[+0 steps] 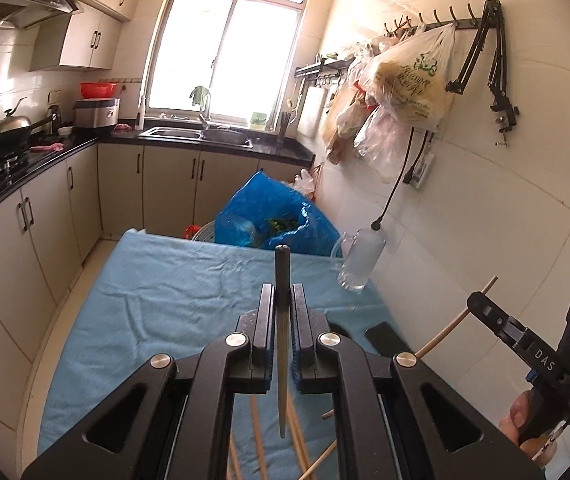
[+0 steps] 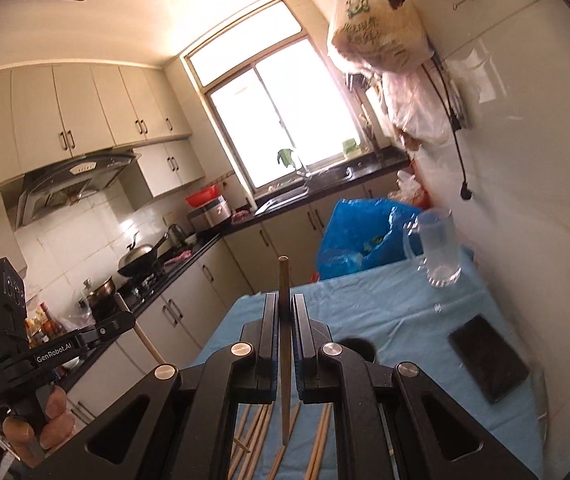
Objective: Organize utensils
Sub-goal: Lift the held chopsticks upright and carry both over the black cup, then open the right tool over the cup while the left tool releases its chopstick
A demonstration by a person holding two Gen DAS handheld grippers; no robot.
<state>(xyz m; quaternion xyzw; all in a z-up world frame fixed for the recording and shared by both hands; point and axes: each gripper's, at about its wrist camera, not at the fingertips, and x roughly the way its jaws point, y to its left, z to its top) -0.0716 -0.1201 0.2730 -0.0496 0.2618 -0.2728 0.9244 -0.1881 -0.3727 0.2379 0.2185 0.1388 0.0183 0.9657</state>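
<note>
Two grippers each clamp one chopstick: left gripper (image 1: 283, 300) and right gripper (image 2: 284, 304), sticks pointing to 12 o'clock. Either could slip before reaching the glass mug (image 2: 435, 250) at 2 o'clock; it looks tippable.

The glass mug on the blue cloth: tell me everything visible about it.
The glass mug is clear and looks empty, with a curved handle on the side facing the room and a thick base. It stands on the blue cloth at the table's far end beside the tiled wall, in front of the blue plastic bag. It leans in both views, which is likely lens distortion. Neither gripper touches it; the dark phone lies nearer the camera.
</note>
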